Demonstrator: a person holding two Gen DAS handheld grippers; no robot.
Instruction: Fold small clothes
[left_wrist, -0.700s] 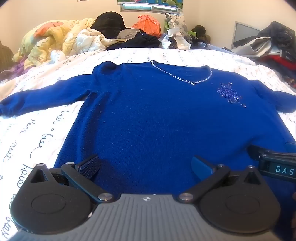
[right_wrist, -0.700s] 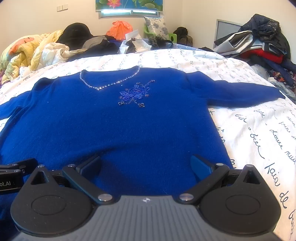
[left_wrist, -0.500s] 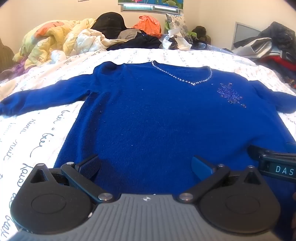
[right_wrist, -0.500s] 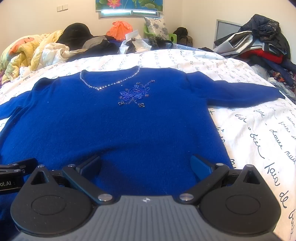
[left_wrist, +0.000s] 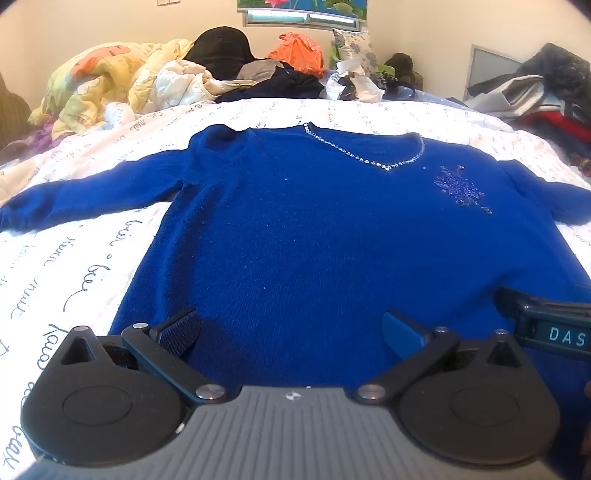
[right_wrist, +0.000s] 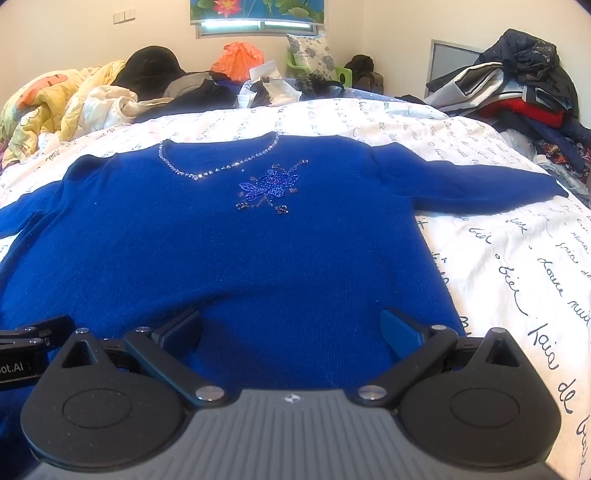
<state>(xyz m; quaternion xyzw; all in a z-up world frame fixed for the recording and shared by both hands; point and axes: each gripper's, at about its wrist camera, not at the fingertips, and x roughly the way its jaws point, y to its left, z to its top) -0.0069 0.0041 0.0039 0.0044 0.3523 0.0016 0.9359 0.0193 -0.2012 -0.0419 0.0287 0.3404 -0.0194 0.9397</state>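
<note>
A blue sweater (left_wrist: 314, 229) lies flat and face up on the bed, sleeves spread out to both sides, with a rhinestone neckline and a beaded flower (right_wrist: 269, 186) on the chest. My left gripper (left_wrist: 291, 328) is open, low over the sweater's bottom hem on its left half. My right gripper (right_wrist: 291, 326) is open, low over the hem on its right half. Each gripper shows at the edge of the other's view, the right gripper in the left wrist view (left_wrist: 546, 325) and the left gripper in the right wrist view (right_wrist: 26, 343). Neither holds cloth.
The bed has a white sheet with black script (right_wrist: 517, 258). A yellow quilt (left_wrist: 96, 88), dark clothes and an orange bag (right_wrist: 238, 61) are heaped at the bed's far end. A pile of clothes (right_wrist: 517, 88) stands at the right.
Both grippers have crept slightly forward and down towards the hem. The sweater has not moved.
</note>
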